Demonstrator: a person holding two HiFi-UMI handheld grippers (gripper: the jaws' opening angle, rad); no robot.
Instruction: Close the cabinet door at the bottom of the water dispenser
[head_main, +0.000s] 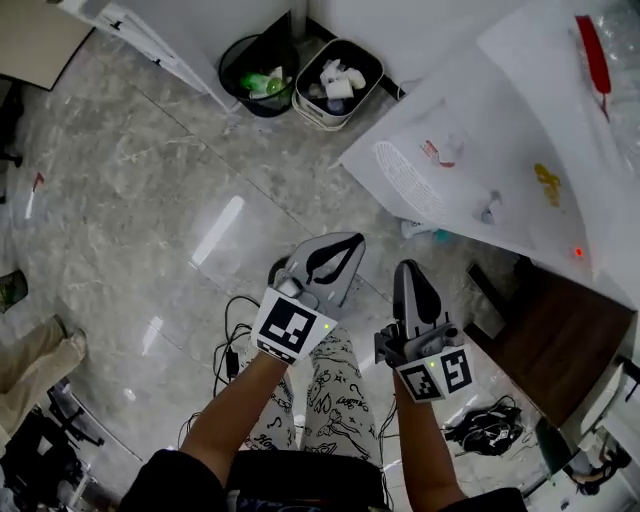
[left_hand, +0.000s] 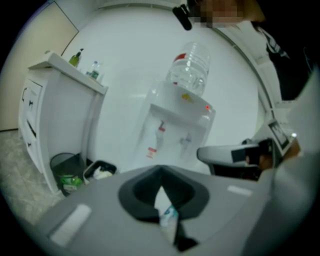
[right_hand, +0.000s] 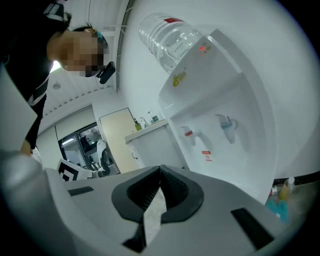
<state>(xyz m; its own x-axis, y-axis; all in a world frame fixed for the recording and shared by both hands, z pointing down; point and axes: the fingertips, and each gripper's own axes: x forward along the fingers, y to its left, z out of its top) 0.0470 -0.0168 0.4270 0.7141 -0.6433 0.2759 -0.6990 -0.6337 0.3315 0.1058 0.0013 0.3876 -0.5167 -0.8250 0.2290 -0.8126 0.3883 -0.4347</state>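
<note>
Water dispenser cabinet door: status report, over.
Left claw and right claw shut, empty. Water dispenser ahead, untouched; brown panel at its base, likely the door, open. Nothing between.

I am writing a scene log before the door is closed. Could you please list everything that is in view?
water dispenser: one, white, upper right
water bottle: one, clear, on the dispenser
round bin: one, black, top centre
rectangular bin: one, white, beside the round bin
cabinet: one, white, left of the bins
cables: several, black, on the floor
left gripper: one, grey, fingers together
right gripper: one, grey, fingers together
</note>
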